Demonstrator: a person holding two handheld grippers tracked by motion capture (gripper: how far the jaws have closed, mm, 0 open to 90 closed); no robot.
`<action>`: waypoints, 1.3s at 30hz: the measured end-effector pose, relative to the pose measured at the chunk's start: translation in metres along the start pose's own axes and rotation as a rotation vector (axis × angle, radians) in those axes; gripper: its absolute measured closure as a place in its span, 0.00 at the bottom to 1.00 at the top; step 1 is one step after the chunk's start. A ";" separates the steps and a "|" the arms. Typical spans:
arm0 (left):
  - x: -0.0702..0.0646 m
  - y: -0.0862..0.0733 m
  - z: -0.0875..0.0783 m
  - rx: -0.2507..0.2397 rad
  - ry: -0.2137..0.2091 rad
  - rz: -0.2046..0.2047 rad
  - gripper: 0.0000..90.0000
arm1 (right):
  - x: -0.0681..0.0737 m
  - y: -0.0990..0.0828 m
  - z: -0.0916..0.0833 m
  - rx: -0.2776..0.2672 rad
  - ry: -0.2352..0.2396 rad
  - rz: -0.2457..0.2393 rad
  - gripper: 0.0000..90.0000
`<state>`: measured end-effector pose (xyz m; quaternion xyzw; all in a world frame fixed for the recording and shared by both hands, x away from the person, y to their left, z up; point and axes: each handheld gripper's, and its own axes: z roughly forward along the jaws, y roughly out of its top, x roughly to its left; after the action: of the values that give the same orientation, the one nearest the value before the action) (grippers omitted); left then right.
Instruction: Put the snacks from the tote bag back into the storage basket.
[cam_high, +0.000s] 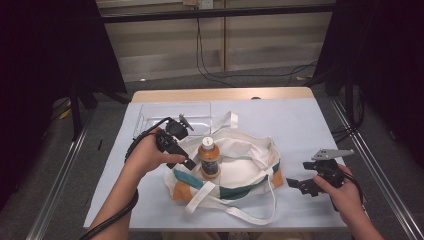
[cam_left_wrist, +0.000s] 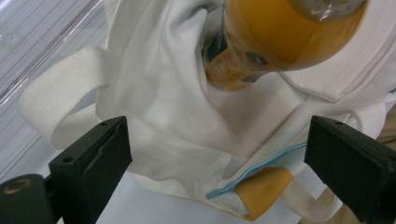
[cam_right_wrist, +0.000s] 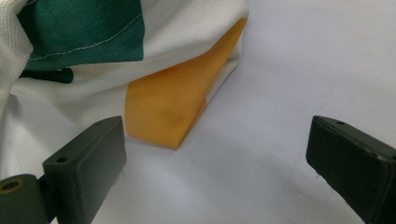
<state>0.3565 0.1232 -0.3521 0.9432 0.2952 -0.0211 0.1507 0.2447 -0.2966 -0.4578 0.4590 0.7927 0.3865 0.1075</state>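
Observation:
An orange juice bottle (cam_high: 209, 157) with a white cap stands upright inside a white tote bag (cam_high: 240, 175) that has green and orange patches and long white straps. My left gripper (cam_high: 189, 164) is at the bag's left rim, right beside the bottle, and is open. In the left gripper view its jaws stand wide (cam_left_wrist: 215, 140) over the bag's white cloth (cam_left_wrist: 163, 116), with the bottle (cam_left_wrist: 280, 37) just beyond them. My right gripper (cam_high: 292, 184) is open, low over the table by the bag's right end. In the right gripper view it (cam_right_wrist: 217, 140) faces the bag's orange corner (cam_right_wrist: 173, 107) without touching it.
A clear plastic tray (cam_high: 150, 117) lies at the back left of the pale blue table cover (cam_high: 300, 120), behind my left hand. The bag's straps trail toward the table's front edge. Dark curtains and metal rails flank the table.

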 end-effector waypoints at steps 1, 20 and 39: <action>-0.001 0.001 0.000 0.000 -0.003 0.001 0.08 | 0.000 0.000 0.000 0.000 0.000 0.000 0.05; -0.009 0.021 0.010 0.025 -0.019 0.046 0.10 | -0.001 -0.001 0.000 -0.002 -0.002 0.004 0.05; -0.015 0.039 0.018 0.026 -0.040 0.076 0.10 | -0.002 -0.001 0.001 0.002 0.000 0.009 0.05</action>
<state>0.3667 0.0792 -0.3572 0.9550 0.2556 -0.0381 0.1453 0.2457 -0.2981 -0.4594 0.4625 0.7910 0.3863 0.1054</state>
